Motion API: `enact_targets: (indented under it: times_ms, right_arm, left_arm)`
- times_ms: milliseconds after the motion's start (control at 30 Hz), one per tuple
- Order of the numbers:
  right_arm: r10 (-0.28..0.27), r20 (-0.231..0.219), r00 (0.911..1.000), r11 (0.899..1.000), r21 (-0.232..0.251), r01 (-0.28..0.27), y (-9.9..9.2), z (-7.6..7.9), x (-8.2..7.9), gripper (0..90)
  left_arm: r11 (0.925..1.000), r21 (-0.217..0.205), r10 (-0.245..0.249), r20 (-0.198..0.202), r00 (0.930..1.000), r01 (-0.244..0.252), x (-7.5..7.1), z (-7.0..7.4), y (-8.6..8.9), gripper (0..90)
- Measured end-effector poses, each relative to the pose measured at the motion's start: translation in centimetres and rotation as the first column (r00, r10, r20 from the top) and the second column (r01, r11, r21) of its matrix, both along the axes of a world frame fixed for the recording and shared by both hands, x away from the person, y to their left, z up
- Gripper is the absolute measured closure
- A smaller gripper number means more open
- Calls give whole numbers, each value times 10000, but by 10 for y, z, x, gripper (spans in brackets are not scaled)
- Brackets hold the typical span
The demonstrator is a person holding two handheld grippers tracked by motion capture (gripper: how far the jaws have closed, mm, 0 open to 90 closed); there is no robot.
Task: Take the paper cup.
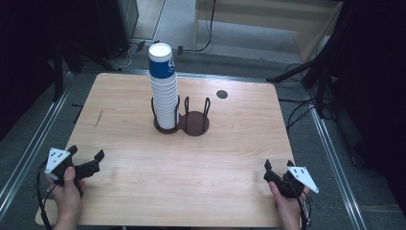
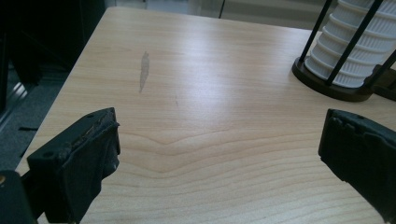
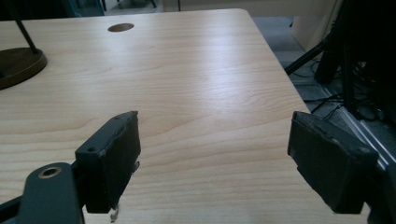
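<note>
Standing in its holder, the cup stack bears blue print (seemingly unreadable); both grippers, left and right, spread empty.

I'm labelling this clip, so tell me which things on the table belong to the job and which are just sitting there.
Part of the job:
tall stack of white paper cups, topmost blue-banded
dark two-ring wire cup holder
left gripper, open
right gripper, open

Just there:
light wooden table
round dark grommet hole
grey smudge

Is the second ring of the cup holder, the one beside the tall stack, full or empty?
Empty. The cup stack fills one ring of the holder; the ring beside it shows only its bare dark base between the wire posts.
</note>
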State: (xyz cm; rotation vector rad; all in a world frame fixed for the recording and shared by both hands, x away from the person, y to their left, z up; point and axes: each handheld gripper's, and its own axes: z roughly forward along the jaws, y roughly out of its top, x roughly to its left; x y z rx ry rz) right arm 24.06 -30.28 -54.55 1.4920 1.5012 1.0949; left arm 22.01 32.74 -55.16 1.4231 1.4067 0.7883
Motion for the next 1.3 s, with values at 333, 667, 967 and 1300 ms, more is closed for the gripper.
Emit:
enact_targets:
  times_ms: [333,667,967,1300]
  right_arm:
    - [-240,94,9997,9986,482,235,6,11,0,172]
    - [613,482,9970,9981,-127,-607,39,44,4,165]
    - [1062,522,9930,9943,-77,-1059,52,63,12,160]
    - [1470,640,9871,9890,38,-1475,68,83,21,154]
  left_arm:
    - [9997,-52,-255,-350,9991,253,4,0,0,0]
    - [9994,208,-272,-348,9990,279,5,0,-2,0]
    - [9980,602,-143,-449,9989,170,5,1,-6,0]
    - [9997,193,-122,-445,9989,131,6,0,-2,0]
